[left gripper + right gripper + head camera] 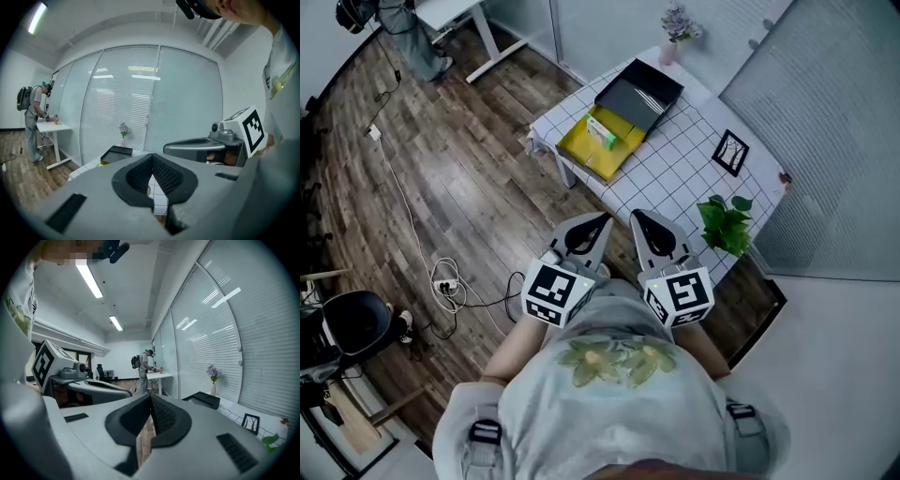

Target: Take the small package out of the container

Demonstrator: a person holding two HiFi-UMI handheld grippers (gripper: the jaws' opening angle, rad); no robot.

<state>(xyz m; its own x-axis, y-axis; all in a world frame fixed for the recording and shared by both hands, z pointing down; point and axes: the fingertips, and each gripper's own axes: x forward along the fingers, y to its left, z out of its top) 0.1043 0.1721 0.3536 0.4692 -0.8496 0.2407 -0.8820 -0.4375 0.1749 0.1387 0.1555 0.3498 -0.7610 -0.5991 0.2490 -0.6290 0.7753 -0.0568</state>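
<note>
Looking down in the head view, the left gripper [605, 219] and right gripper [636, 216] sit side by side, close to the person's chest. Their tips point toward a table [675, 159] covered in a white grid cloth. An open box [652, 101] stands on the far part of the table, one half black and the other yellow. The package [602, 130], green and white, lies in the yellow half, well apart from both grippers. A vase [672, 42] with flowers stands at the far corner just beyond the box. A frame [731, 152] lies toward the right side of the cloth, and a plant [727, 225] sits at the near right edge. Cables [450, 281] trail over the wood floor on the left.

The left gripper view shows its jaws closed, tips meeting, with nothing between them. Only a strip of grid cloth shows through the gap lower down. Beyond the jaws are the box's black half and the vase. Another person [33, 122] stands at a white desk [54, 126] far to the left. The right gripper lies alongside on the right of this view.

The right gripper view also shows its jaws closed and empty, with wood floor visible below the tips. The box, vase, frame and plant line up along the right in front of the blinds. The left gripper sits at the left.
</note>
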